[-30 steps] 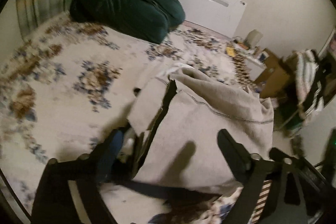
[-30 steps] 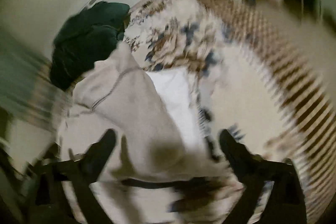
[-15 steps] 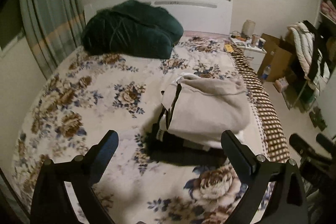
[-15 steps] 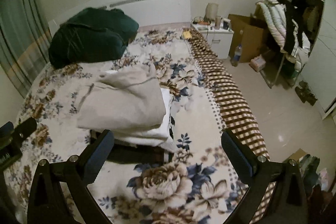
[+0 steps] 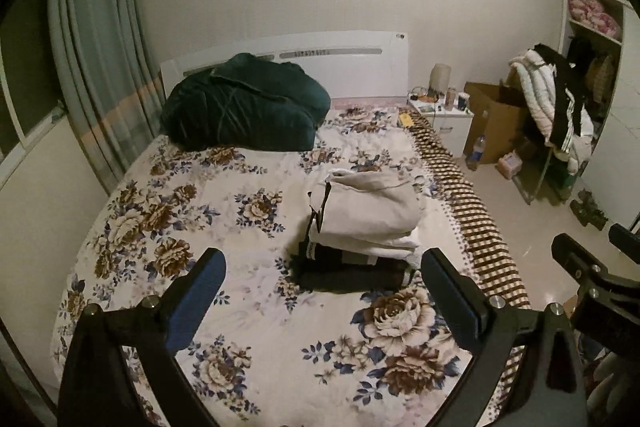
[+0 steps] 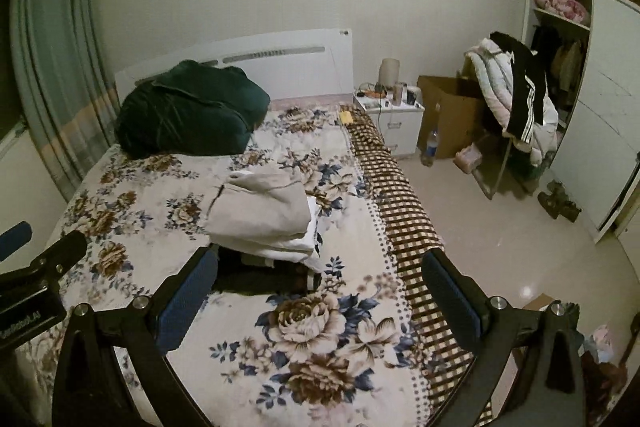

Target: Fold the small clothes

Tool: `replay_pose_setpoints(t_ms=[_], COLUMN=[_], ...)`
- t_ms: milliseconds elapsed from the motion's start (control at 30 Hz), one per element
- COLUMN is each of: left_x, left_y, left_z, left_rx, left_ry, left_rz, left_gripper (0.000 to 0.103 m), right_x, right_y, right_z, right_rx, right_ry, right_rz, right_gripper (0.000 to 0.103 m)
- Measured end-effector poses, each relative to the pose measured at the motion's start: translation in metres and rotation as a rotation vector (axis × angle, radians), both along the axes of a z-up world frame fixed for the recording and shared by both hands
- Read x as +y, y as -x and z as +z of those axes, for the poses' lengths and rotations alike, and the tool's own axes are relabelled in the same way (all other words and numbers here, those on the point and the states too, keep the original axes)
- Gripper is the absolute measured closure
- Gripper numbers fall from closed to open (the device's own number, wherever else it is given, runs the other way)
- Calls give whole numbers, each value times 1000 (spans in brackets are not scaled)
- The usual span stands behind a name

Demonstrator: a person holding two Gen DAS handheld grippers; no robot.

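Floral bedspread (image 5: 224,311) fills the near view, soft and printed. Both the left hand-held gripper (image 5: 320,291) and the right hand-held gripper (image 6: 320,287) hang released, empty, well clear of the pile of folded clothes (image 5: 362,227): pale fleece over white and black cloth. Folding looks finished; any next move needs another garment. Beyond lies a dark green quilt (image 5: 244,107).

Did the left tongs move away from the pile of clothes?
Yes. The left tongs pulled back and up from the beige folded top; the headboard now looks smaller and farther.
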State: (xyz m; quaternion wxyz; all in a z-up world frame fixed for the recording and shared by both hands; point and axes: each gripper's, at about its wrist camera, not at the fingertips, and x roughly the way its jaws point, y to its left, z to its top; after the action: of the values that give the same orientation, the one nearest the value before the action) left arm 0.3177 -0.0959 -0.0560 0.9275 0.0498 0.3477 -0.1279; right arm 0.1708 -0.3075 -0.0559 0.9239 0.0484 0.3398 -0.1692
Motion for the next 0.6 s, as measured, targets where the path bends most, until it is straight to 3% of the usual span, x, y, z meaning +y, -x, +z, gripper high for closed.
replay_pose_setpoints(t_ms=[300, 600], left_x=[15, 22], left_y=[48, 64], left_z=[31, 39], left_rx=[-43, -70], left_ry=[32, 31], left_rz=[20, 48], left_gripper=[3, 0], right_x=[28, 39], right_y=[69, 85], right_z=[60, 89], right_rx=[-57, -92], right_ry=[22, 22], right_rz=[47, 69], right_gripper=[0, 0])
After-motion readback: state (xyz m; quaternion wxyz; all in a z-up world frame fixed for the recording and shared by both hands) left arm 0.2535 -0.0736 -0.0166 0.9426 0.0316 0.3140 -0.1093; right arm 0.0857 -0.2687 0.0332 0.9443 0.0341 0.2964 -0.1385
